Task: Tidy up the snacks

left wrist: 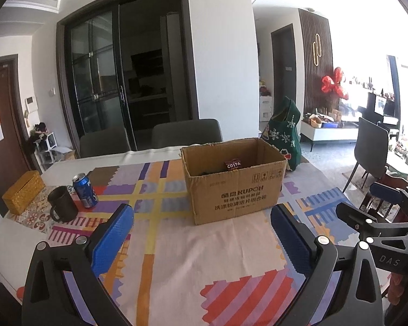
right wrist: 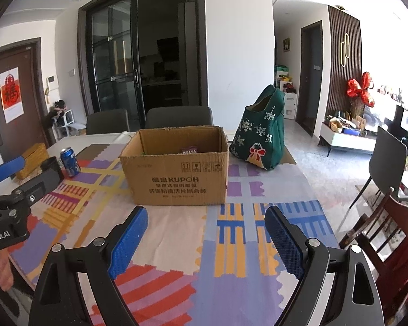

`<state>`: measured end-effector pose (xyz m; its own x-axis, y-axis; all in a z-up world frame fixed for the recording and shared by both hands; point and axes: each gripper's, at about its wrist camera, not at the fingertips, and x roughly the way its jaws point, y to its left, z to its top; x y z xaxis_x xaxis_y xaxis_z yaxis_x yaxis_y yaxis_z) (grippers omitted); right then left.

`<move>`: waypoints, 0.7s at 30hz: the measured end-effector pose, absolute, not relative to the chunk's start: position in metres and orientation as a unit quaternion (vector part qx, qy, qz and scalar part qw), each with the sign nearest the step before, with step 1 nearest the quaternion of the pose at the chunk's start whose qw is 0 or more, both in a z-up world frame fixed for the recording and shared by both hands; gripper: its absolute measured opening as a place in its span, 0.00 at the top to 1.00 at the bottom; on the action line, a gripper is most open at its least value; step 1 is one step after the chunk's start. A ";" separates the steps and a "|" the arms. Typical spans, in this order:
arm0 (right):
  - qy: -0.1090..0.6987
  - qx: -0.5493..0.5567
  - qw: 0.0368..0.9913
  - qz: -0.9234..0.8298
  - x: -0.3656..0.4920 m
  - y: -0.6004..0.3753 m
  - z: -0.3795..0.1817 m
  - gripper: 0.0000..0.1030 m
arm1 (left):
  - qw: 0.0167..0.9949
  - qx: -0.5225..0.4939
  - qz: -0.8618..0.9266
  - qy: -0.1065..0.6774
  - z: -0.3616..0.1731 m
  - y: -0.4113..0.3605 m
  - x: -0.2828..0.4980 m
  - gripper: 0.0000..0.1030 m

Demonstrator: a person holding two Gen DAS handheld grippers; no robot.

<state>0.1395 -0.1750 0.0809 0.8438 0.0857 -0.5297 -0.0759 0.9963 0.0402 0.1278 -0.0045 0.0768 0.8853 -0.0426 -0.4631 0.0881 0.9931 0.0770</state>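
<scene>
Both tongs spread and empty over the tabletop; snacks lie in the carton.

Left wrist view: left tongs (left wrist: 202,231) stand wide apart with nothing between the blue pads, over the patterned cloth (left wrist: 176,244) on the tabletop (left wrist: 76,160); open cardboard box (left wrist: 234,182) sits beyond them, centre, with a Costa packet (left wrist: 233,165) visible inside; blue can (left wrist: 85,190) and dark mug (left wrist: 62,203) stand at far left, just beside each other; woven yellow box (left wrist: 23,192) lies further left; right tongs (left wrist: 367,206) enter at the right edge.
Right wrist view: right tongs (right wrist: 206,231) likewise spread, gripping nothing; same carton (right wrist: 176,174) lies ahead; green bag (right wrist: 261,133) stands upright to the right of the carton, near it; red wooden chair (right wrist: 389,233) stands off the tabletop's near right edge.
</scene>
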 end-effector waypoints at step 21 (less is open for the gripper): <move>0.272 0.005 0.961 0.046 0.131 -0.173 0.084 0.14 | 0.969 0.031 -0.030 0.243 0.075 0.000 0.123 0.00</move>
